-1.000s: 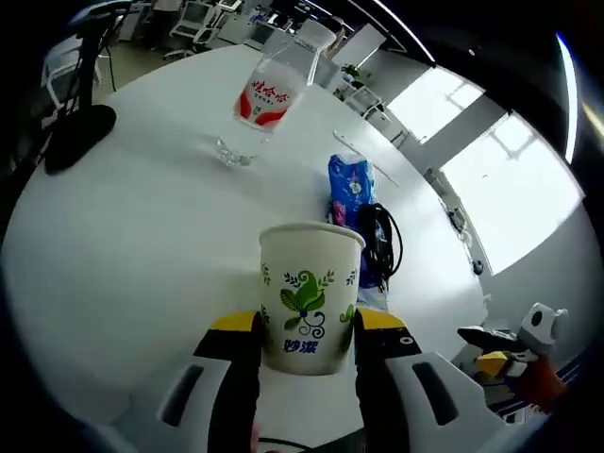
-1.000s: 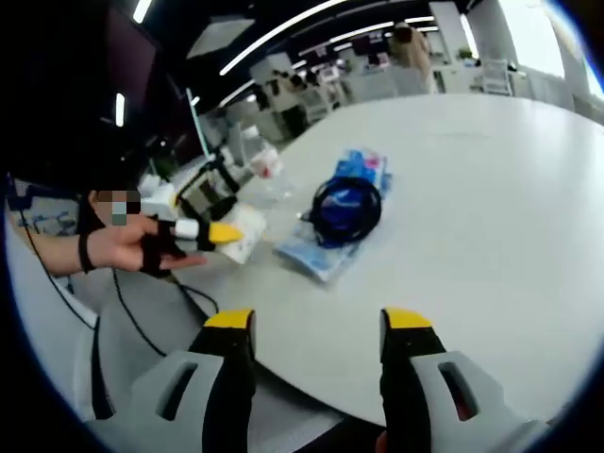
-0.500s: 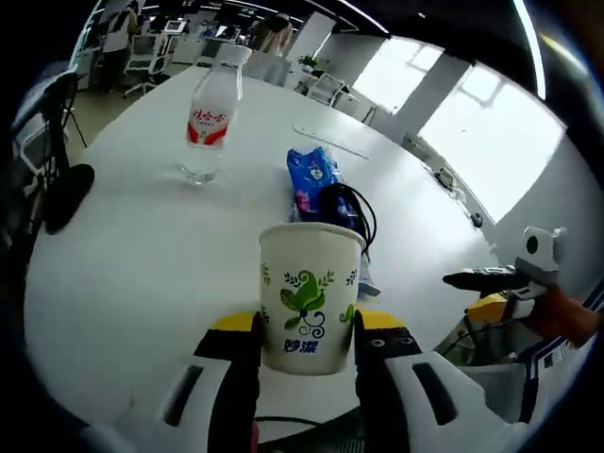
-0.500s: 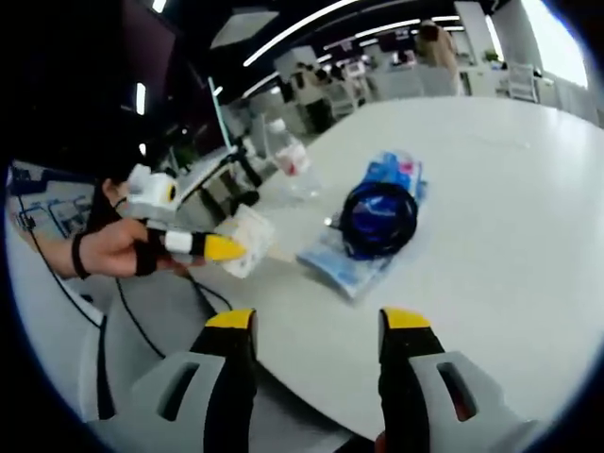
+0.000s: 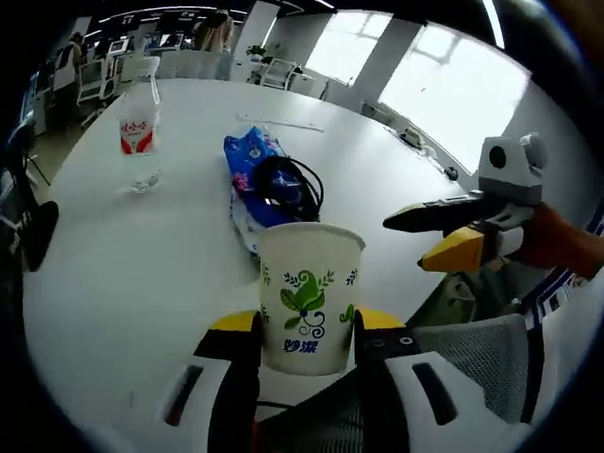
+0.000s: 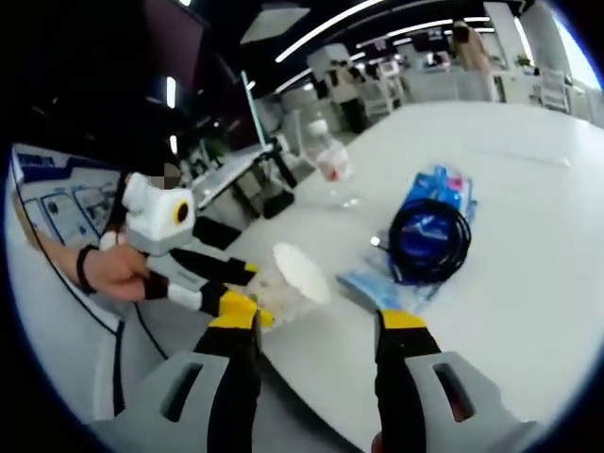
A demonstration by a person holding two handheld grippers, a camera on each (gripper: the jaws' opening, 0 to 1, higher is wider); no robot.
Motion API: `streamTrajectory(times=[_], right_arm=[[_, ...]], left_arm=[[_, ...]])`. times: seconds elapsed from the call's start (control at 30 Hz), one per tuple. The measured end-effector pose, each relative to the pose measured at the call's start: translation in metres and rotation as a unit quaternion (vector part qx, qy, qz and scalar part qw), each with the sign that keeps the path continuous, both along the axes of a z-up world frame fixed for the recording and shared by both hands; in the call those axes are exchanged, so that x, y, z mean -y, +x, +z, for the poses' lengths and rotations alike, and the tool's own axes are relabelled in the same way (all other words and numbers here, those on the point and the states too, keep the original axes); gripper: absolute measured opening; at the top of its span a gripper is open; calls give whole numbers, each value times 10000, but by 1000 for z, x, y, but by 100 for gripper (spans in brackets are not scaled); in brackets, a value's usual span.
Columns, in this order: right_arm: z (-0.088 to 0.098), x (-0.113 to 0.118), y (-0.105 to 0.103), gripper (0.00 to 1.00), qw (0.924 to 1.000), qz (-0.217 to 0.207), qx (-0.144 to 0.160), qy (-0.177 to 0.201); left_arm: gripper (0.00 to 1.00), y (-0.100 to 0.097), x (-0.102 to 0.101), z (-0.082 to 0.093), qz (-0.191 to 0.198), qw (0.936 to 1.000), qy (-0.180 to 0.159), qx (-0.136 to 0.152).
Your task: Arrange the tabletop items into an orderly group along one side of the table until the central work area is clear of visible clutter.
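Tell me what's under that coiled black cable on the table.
The coiled black cable lies on a blue packet flat on the white table. The packet's middle is covered, so anything beneath can't be seen.

Cable coil lies on packet, bottle well beyond

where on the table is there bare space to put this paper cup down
The paper cup is clamped in the left gripper. Bare table lies left of the blue packet and coiled black cable, nearer than the water bottle. More bare top spreads beyond the packet. The packet-and-cable cluster is the crowded spot.
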State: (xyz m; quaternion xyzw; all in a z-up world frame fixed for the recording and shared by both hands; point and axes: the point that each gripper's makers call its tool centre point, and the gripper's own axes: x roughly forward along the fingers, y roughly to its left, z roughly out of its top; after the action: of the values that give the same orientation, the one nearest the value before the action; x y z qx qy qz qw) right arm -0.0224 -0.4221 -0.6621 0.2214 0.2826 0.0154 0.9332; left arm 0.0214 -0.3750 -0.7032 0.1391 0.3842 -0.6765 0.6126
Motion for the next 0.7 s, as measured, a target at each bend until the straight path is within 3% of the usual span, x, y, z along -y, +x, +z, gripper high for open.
streamTrajectory(times=[0.07, 0.17, 0.3, 0.7], right_arm=[[1, -4, 2, 44, 10000, 69, 30, 57], [2, -11, 4, 43, 9995, 141, 111, 242], [-2, -19, 5, 39, 9994, 254, 41, 237], [-4, -32, 4, 27, 9987, 273, 112, 418]], left_arm=[[38, -6, 0, 1, -155, 9999, 0, 75], [38, -20, 1, 2, -376, 9992, -37, -101], [38, -31, 0, 1, -793, 9968, -36, 130], [38, -45, 1, 2, -1158, 9932, -40, 134]])
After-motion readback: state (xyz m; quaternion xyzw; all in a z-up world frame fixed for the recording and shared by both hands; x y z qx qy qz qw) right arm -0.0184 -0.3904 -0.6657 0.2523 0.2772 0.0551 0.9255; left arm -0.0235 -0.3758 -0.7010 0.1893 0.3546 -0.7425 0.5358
